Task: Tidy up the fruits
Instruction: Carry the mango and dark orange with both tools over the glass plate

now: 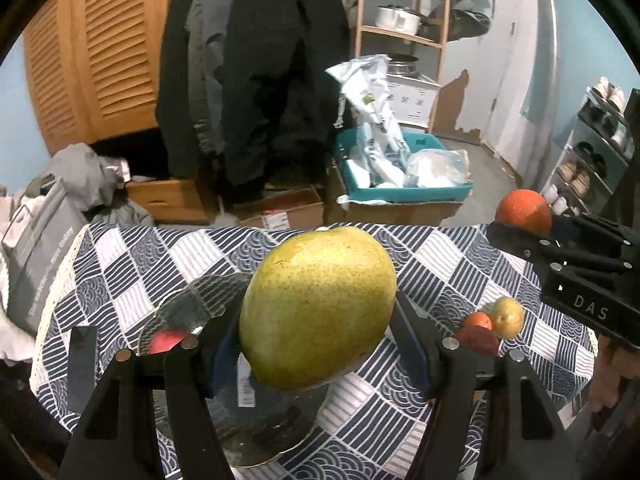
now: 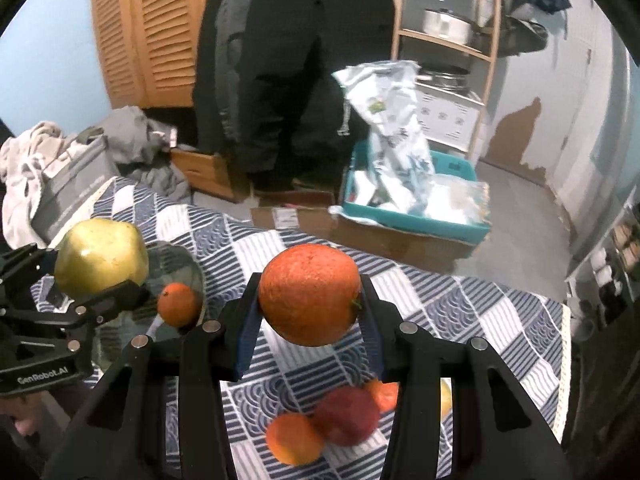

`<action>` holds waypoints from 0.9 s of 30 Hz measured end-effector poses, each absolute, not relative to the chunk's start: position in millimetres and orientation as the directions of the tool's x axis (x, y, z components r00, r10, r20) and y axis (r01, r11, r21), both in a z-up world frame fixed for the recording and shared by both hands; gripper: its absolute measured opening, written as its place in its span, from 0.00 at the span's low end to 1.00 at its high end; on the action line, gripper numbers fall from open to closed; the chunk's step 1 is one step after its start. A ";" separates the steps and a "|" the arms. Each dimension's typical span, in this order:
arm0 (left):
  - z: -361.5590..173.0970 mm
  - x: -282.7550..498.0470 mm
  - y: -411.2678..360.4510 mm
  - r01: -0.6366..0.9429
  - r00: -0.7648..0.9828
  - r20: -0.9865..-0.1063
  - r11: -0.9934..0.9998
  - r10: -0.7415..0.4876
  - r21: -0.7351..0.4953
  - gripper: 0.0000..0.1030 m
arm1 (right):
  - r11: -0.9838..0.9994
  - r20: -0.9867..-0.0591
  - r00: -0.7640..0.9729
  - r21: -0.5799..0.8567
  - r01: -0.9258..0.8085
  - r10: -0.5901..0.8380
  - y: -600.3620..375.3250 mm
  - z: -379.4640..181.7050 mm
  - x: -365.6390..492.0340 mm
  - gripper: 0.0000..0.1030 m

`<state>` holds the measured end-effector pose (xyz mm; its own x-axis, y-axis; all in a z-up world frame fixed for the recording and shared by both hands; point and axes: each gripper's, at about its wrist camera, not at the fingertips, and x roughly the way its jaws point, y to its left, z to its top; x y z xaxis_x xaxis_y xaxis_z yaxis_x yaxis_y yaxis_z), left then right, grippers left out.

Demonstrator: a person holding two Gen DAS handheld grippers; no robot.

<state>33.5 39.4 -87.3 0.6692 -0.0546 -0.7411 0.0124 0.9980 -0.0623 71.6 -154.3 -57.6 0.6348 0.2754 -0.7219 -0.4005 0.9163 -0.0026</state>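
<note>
Mango (image 1: pixel 318 308) clamped in left gripper (image 1: pixel 316 344); orange (image 2: pixel 309 294) — right gripper (image 2: pixel 310 320)

glass bowl (image 1: pixel 192 300) left, fruit pile (image 2: pixel 332 420) right; bare tablecloth (image 1: pixel 432 264) between.

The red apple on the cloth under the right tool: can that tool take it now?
Probably not yet. The right tool is shut on the large orange, so its jaws are full. The red apple lies free below on the cloth, among smaller oranges.

Wrist views — close, above tablecloth (image 1: pixel 440 256)
</note>
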 end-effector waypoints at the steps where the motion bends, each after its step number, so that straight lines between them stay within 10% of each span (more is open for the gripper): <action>1: -88.0 32.7 44.0 0.003 0.669 -0.742 0.998 -0.051 -0.066 0.68 | 0.913 -0.723 0.632 -0.003 -0.408 0.280 -149.2 -57.8 72.6 0.43; 27: -135.0 17.4 156.6 -0.216 0.571 -0.818 0.974 0.072 -0.065 0.68 | 0.804 -0.791 0.473 0.039 -0.593 0.387 -17.0 -93.3 93.8 0.43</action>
<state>17.4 156.6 -135.0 0.5708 0.0723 -0.8179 -0.2162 0.9742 -0.0648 93.8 -17.0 -93.3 0.4734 0.3872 -0.7912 -0.5931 0.8042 0.0387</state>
